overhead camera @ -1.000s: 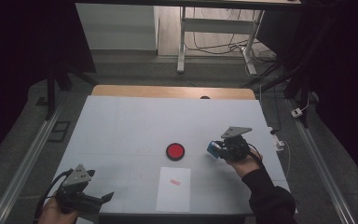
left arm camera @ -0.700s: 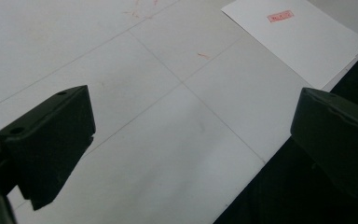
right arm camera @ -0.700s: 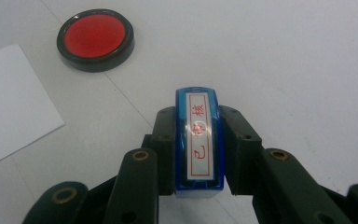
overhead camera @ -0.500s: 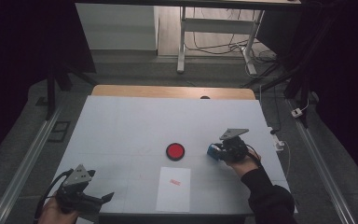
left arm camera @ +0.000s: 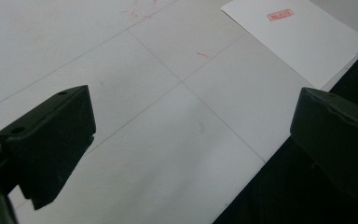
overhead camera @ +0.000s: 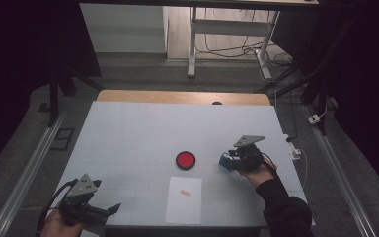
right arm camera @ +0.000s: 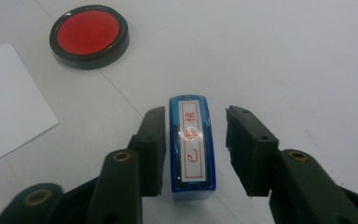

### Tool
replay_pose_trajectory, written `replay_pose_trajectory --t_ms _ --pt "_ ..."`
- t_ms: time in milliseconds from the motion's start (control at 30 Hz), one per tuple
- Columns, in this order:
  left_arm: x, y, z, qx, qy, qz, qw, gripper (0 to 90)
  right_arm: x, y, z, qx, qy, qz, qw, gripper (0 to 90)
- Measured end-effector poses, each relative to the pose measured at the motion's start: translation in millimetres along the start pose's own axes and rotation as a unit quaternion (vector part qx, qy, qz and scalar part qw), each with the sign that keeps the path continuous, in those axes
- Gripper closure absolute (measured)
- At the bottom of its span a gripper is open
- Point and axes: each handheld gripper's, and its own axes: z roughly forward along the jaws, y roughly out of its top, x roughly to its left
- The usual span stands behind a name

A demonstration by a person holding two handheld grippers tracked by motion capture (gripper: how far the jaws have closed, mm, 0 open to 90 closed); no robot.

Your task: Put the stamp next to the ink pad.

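Observation:
A blue stamp [right arm camera: 191, 144] with a white label of red characters stands on the white table [overhead camera: 143, 128], right of a round red ink pad [overhead camera: 185, 159]. My right gripper [right arm camera: 196, 114] straddles the stamp [overhead camera: 225, 161]. Its jaws have just been opening: the right pad stands clear of the stamp, while the left pad is right beside it. A white paper sheet [overhead camera: 183, 200] with a small red imprint [overhead camera: 185, 193] lies at the front edge. My left gripper [overhead camera: 109, 217] rests at the table's front left corner, open, with nothing between its jaws [left arm camera: 193, 121].
The ink pad [right arm camera: 89, 35] sits just beyond the right gripper, and a corner of the paper [right arm camera: 9, 102] shows at its left. The paper [left arm camera: 303, 37] lies ahead of the left gripper. A wooden strip [overhead camera: 177, 97] borders the far table edge. Dark floor surrounds the table.
In the high view the right hand and the blue stamp stay at almost the same spot right of the ink pad. The left gripper has not moved.

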Motion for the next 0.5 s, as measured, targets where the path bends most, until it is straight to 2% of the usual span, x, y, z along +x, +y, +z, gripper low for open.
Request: replay_pose_trajectory --t_ms 200,500 --pt "0.2 0.0 -0.1 0.0 0.0 -0.001 1.0 0.4 3.9 2.9 -7.1 -0.008 -0.002 0.011 0.9999 44.0" --pt "0.2 -0.1 -0.3 -0.001 0.0 -0.001 1.0 0.3 15.8 5.5 -20.4 -0.042 -0.003 0.032 0.9986 26.6"
